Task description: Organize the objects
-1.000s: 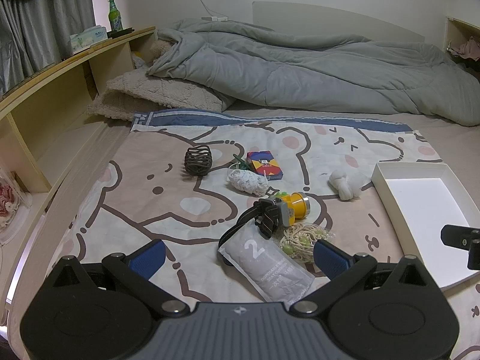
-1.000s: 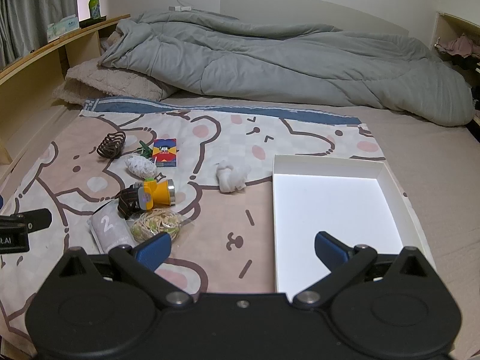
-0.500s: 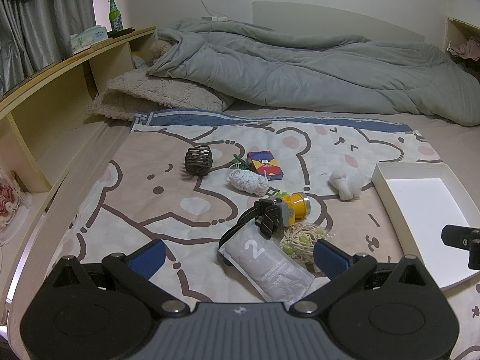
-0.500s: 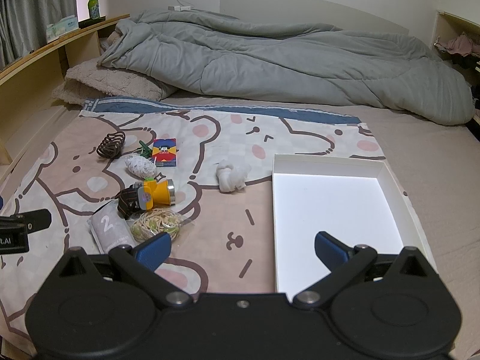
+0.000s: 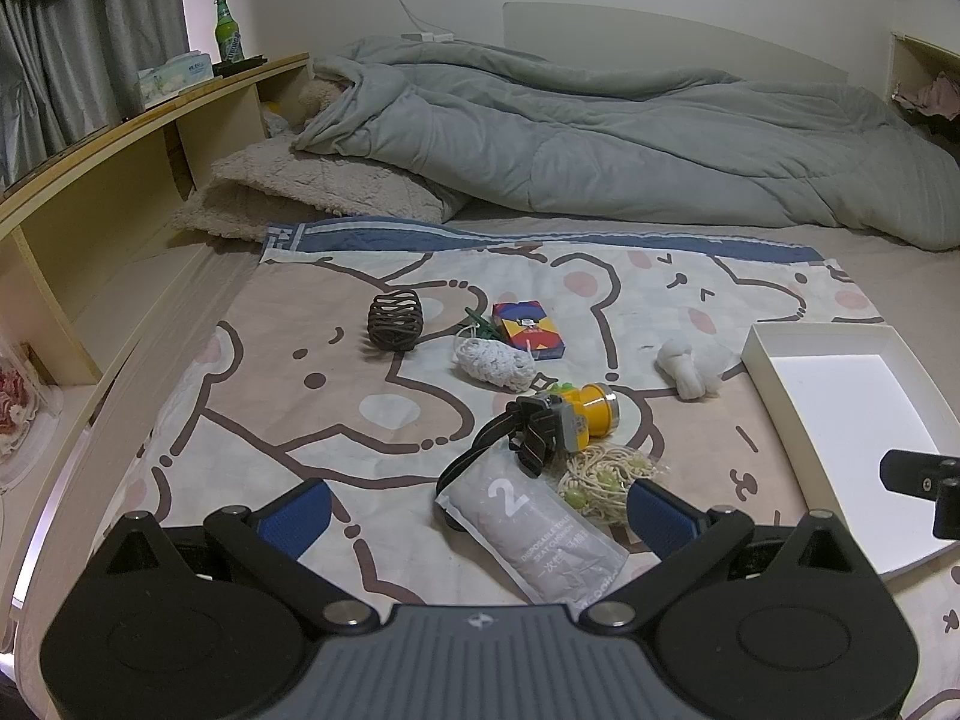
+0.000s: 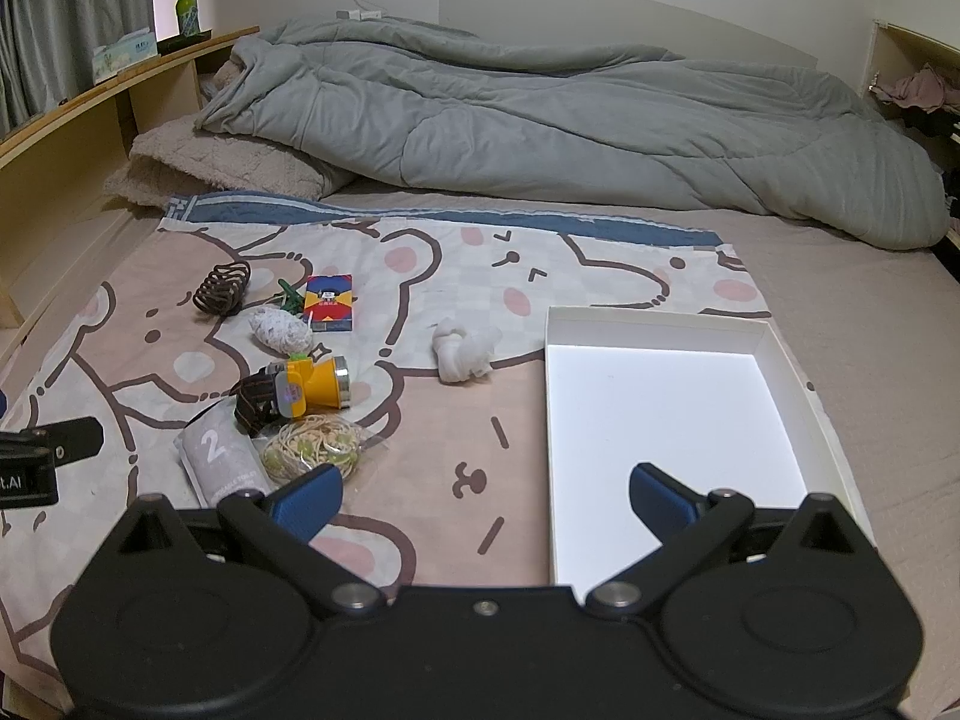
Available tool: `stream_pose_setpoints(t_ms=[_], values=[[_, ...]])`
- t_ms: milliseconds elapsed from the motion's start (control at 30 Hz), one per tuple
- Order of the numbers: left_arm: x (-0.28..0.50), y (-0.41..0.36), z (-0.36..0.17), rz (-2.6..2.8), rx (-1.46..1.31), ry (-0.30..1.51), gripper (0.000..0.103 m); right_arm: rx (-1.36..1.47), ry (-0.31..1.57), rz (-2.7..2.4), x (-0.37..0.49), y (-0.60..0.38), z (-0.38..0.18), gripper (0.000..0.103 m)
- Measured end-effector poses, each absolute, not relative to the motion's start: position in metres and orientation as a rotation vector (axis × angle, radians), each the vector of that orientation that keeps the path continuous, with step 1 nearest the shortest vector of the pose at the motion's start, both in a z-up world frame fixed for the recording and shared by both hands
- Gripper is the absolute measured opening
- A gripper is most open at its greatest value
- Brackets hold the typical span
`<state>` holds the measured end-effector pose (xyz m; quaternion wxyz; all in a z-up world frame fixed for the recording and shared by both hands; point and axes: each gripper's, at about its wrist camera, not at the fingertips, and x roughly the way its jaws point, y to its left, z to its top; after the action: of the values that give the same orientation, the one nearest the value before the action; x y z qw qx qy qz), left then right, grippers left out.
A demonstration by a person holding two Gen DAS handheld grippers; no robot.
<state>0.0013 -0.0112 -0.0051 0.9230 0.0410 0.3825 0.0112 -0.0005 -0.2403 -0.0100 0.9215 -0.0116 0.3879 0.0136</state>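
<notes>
Both claws hover spread over the bed, gripping nothing.
Clutter sits left of the empty white tray (image 6: 660, 324), which probably awaits it: left claw (image 5: 477, 507), right claw (image 6: 486, 492).

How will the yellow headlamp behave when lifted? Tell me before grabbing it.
The yellow headlamp has a round barrel lying on its side, so it may roll if nudged. Its dark strap looks floppy and would probably dangle, perhaps dragging the grey packet.

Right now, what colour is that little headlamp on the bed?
Yellow, with a dark strap; the headlamp shows best in the right wrist view.
</notes>
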Motion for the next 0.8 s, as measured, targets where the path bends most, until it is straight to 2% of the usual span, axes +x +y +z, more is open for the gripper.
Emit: stream_pose_setpoints(t_ms=[800], values=[[0.011, -0.006, -0.008, 0.059, 0.061, 0.799, 0.103, -0.016, 0.755, 0.026, 0.005, -0.234, -0.012, 0.103]])
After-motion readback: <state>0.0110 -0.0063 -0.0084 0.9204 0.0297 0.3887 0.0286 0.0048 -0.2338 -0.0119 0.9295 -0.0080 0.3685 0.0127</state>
